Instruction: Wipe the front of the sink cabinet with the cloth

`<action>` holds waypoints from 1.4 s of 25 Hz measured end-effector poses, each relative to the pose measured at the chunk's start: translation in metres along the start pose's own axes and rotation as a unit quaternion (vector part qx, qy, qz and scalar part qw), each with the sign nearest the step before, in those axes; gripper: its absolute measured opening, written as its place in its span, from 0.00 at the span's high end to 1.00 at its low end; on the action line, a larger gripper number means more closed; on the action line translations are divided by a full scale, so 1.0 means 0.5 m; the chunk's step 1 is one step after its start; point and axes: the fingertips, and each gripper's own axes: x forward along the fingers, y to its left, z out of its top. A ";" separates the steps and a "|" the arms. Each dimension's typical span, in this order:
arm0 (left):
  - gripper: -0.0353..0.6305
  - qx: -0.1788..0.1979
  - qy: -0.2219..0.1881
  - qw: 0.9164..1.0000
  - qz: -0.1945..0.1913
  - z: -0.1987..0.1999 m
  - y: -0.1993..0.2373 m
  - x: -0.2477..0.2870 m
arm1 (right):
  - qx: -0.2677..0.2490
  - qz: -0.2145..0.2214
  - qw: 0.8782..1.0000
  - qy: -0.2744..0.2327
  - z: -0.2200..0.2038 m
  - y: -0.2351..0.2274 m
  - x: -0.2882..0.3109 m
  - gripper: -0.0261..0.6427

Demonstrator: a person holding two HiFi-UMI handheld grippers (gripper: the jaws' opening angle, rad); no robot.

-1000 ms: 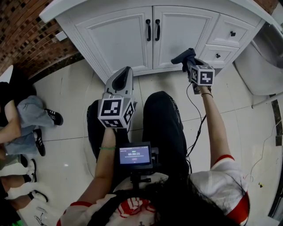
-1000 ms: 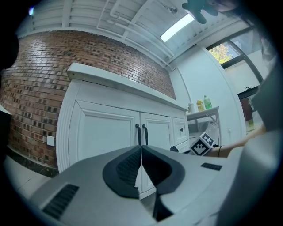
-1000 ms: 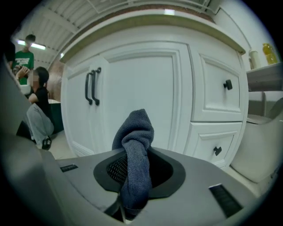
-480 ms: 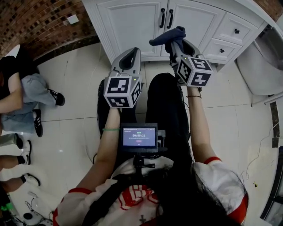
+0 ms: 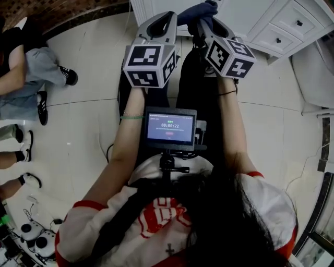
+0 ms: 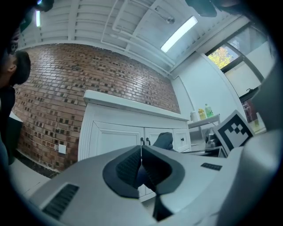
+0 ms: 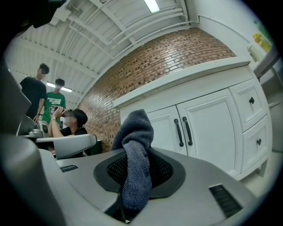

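Note:
The white sink cabinet [image 5: 292, 21] shows only at the head view's top right; its doors with black handles [image 7: 183, 126] face the right gripper view. A dark blue-grey cloth [image 7: 135, 150] hangs between the jaws of my right gripper [image 7: 132, 154], which is shut on it. In the head view the cloth [image 5: 197, 10] sticks out at the top edge over the right gripper [image 5: 202, 20]. My left gripper [image 5: 164, 21] is beside it, held off the cabinet. Its jaws [image 6: 140, 150] meet with nothing between them. From the left gripper view the cabinet [image 6: 115, 137] lies ahead.
Seated people [image 5: 21, 78] are on the tiled floor at the left. A white fixture [image 5: 318, 78] stands to the cabinet's right. A small monitor [image 5: 169, 128] sits at the person's chest. Brick wall [image 6: 88, 70] runs behind the cabinet; bottles [image 6: 201, 114] stand on a shelf.
Both grippers have drawn back from the cabinet and risen closer together. The head view has tipped down, so the cabinet has slid off its top edge. The cloth stays in the right gripper.

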 end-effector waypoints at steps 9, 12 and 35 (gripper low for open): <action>0.90 0.000 0.009 1.000 0.000 -0.019 -0.001 -0.003 | -0.002 -0.016 1.000 0.019 -0.056 -0.008 -0.010 0.80; 0.90 -0.004 0.017 1.000 0.002 -0.034 -0.002 -0.005 | 0.004 -0.022 1.000 0.018 -0.060 -0.012 -0.013 0.80; 0.90 -0.011 0.033 0.999 0.008 -0.063 -0.003 -0.008 | 0.005 -0.020 1.000 0.003 -0.060 -0.003 -0.021 0.81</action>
